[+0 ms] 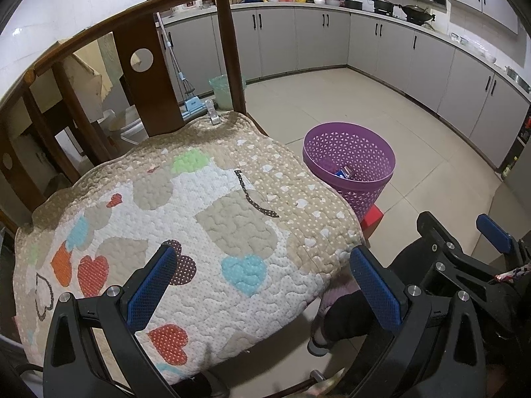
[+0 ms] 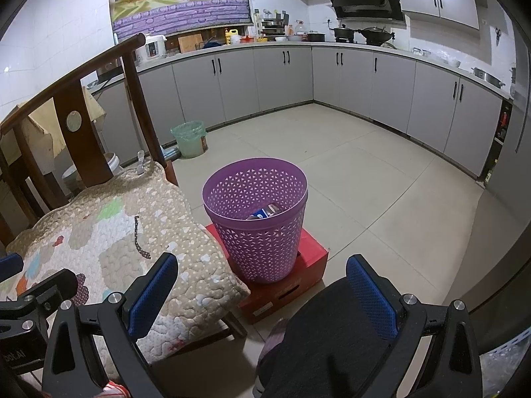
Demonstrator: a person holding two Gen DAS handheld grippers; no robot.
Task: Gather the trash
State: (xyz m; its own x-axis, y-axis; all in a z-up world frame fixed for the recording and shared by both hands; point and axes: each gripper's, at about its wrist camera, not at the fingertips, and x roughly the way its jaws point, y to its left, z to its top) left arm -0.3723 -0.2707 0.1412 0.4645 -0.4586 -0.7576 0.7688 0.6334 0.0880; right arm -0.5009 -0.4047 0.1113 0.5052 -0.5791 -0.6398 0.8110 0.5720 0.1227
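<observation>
A purple basket [image 2: 255,219] stands on a red box [image 2: 298,278] on the tiled floor [image 2: 381,199].

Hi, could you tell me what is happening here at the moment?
A person holds two grippers over a cushioned wooden chair in a kitchen, collecting trash. Both the left gripper and the right gripper are open and empty. The purple basket, standing on a red box beside the chair, already holds a blue package.

A dark wooden chair [image 1: 229,49] carries a quilted heart-patterned cushion [image 1: 186,229]. Grey kitchen cabinets [image 2: 282,79] line the tiled floor [image 2: 381,192]; a black wok [image 2: 376,34] sits above.
</observation>
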